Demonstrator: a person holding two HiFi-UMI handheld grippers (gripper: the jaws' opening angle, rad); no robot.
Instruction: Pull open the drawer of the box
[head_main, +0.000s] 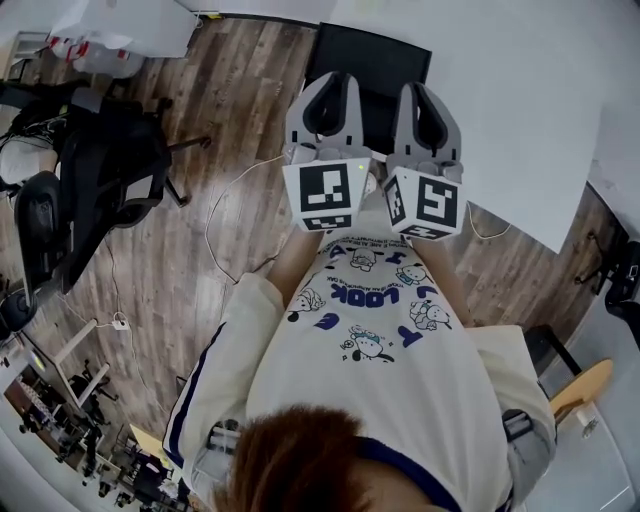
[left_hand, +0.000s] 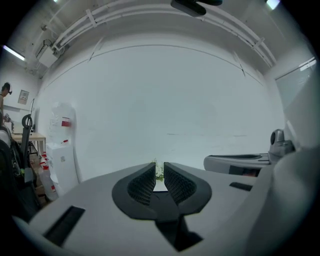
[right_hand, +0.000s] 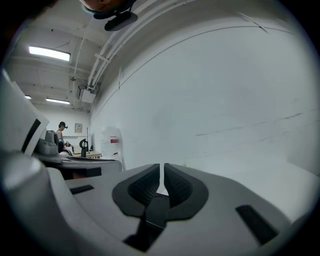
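Step in hand: pre-approach; nothing is being contacted. The person is holding the grey left gripper (head_main: 333, 80) (left_hand: 159, 170) and grey right gripper (head_main: 425, 88) (right_hand: 162, 172) side by side at chest height, facing a plain white wall (left_hand: 165, 90). Both jaw pairs are sitting almost together, showing only a thin slit and gripping nothing. The box and its drawer are appearing in no view. Next move, judged: locating the box, parting one pair of jaws, and approaching the drawer handle.

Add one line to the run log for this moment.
phase: idle | left gripper: shut, empty | right gripper: shut, empty | both held side by side | drawer box: not in view
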